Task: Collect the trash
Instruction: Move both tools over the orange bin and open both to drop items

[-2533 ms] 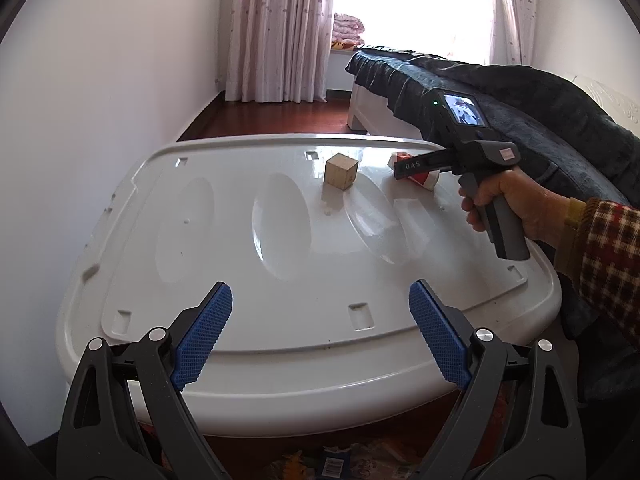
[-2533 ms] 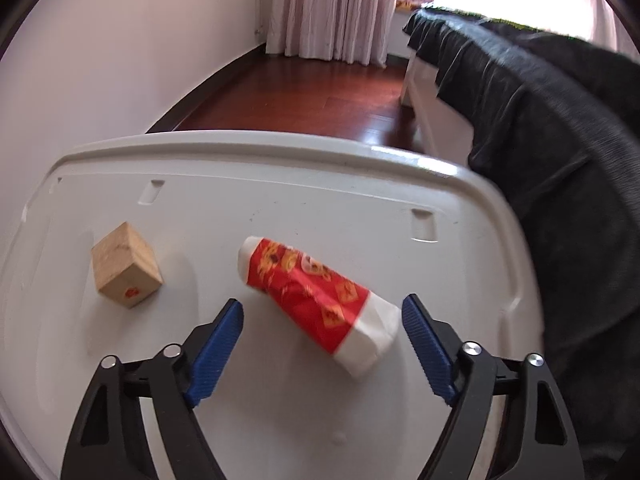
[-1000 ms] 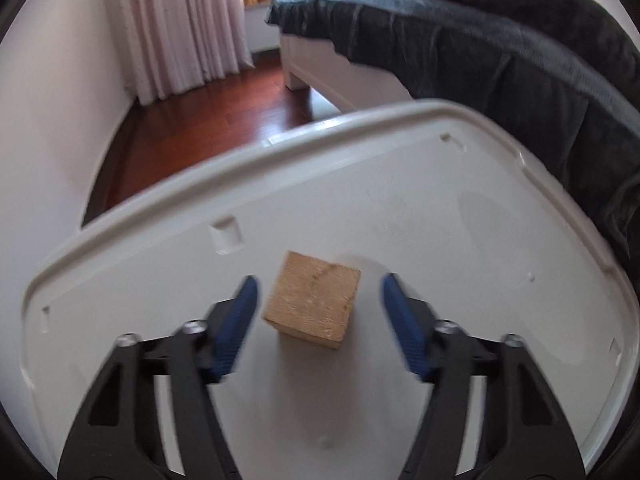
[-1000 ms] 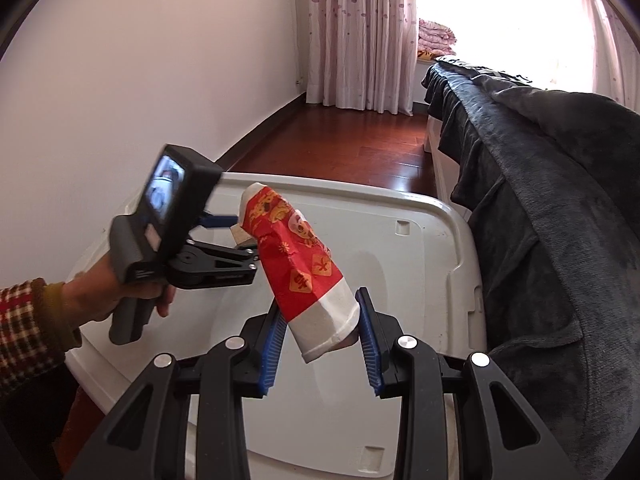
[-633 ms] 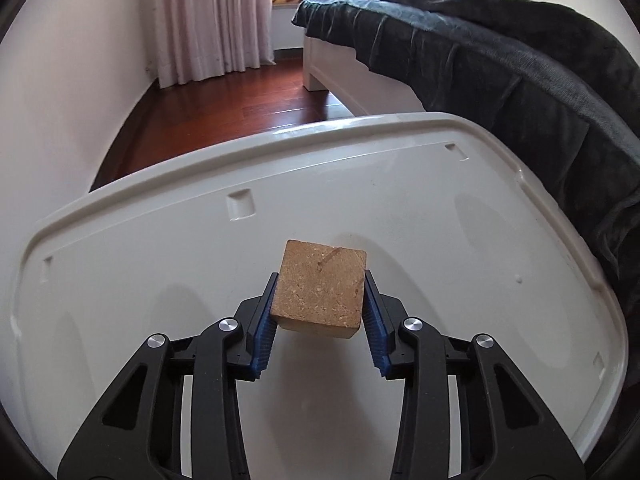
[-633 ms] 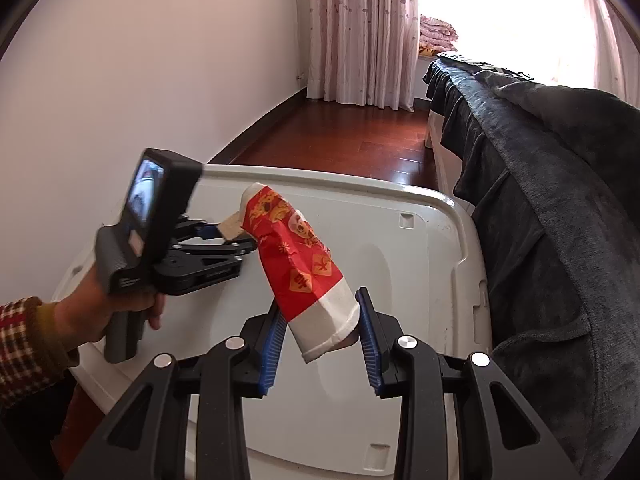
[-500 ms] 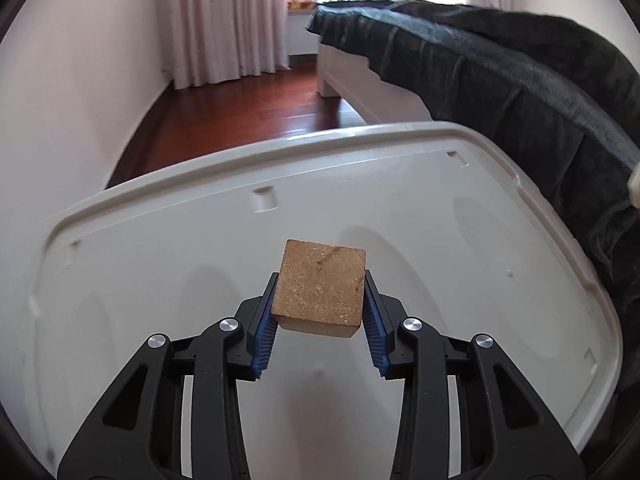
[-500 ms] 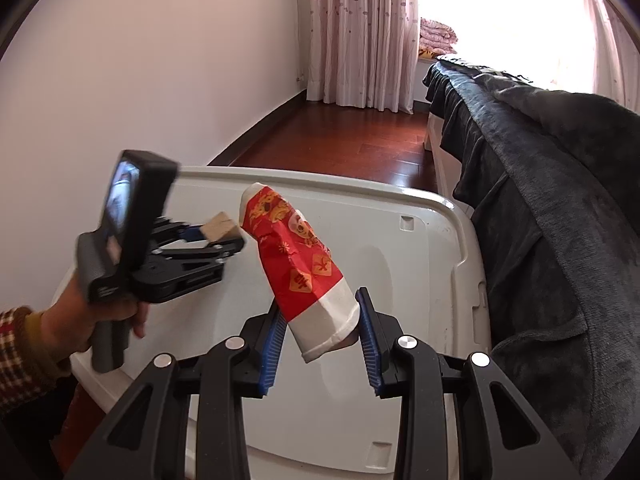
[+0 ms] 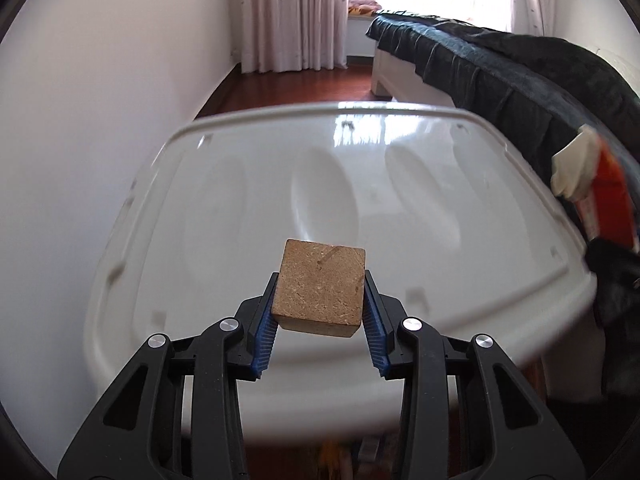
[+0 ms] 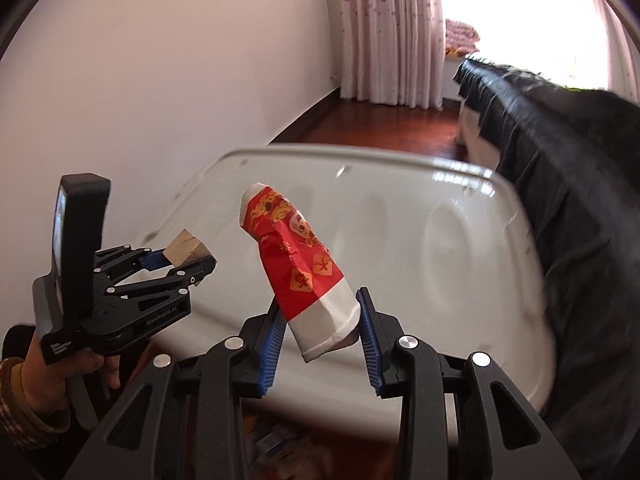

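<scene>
We are clamping the left gripper (image 9: pixel 319 322) on a wooden block (image 9: pixel 319 287), blue pads pressing its two sides, lifted clear of the white plastic lid (image 9: pixel 248 184). We are pinching the right gripper (image 10: pixel 320 334) on the white end of a red and white wrapper (image 10: pixel 298 268), which is sticking up tilted; its printed figures are hard to read. Motion is blurring the lid's edges, and the wrapper is cut off at the left view's margin.
</scene>
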The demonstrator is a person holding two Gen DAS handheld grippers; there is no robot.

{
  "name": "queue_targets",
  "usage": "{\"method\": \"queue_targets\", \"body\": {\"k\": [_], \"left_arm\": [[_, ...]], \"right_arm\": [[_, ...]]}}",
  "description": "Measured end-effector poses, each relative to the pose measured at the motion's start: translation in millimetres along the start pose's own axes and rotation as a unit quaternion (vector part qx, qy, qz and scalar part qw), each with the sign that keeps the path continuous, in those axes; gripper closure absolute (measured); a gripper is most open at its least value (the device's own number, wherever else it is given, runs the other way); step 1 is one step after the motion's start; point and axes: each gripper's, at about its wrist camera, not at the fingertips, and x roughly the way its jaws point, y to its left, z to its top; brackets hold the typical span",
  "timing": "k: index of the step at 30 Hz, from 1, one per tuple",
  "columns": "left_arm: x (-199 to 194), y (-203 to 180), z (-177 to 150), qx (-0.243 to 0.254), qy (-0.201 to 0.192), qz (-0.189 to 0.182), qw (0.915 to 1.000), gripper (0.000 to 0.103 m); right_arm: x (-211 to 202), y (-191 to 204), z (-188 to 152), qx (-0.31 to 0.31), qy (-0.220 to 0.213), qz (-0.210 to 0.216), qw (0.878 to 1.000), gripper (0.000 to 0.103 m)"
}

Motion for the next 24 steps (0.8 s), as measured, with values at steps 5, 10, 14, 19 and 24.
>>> {"method": "queue_targets", "body": {"k": [5,10,14,19,24], "left_arm": [[-26.0,5.8,-51.1,-0.007,0.019,0.001,0.9998,0.066],[-35.3,10.0,-88.5,-0.01,0.038,-0.001,0.9992,0.066],[-36.6,12.2,-107.1,-0.025,0.048,-0.006,0.9985,0.066],[-36.7,10.6,-119.2,-0.027,0.051,-0.011,0.9983,0.066],[-40.8,7.9,-120.4,-0.028,0.045,-0.014,0.9985,0.066]], "right_arm": [[-1.2,30.5,-52.6,0.017,0.031,0.011,0.999,0.068],[9.7,46.6,-104.6,0.035,0.085,0.001,0.996,0.068],[21.3,57.7,-140.2,0.036,0.123,-0.01,0.992,0.068],[33.3,63.5,-162.9,0.032,0.15,-0.023,0.988,0.068],[39.5,71.2,-172.7,0.014,0.161,-0.04,0.986,0.066]]}}
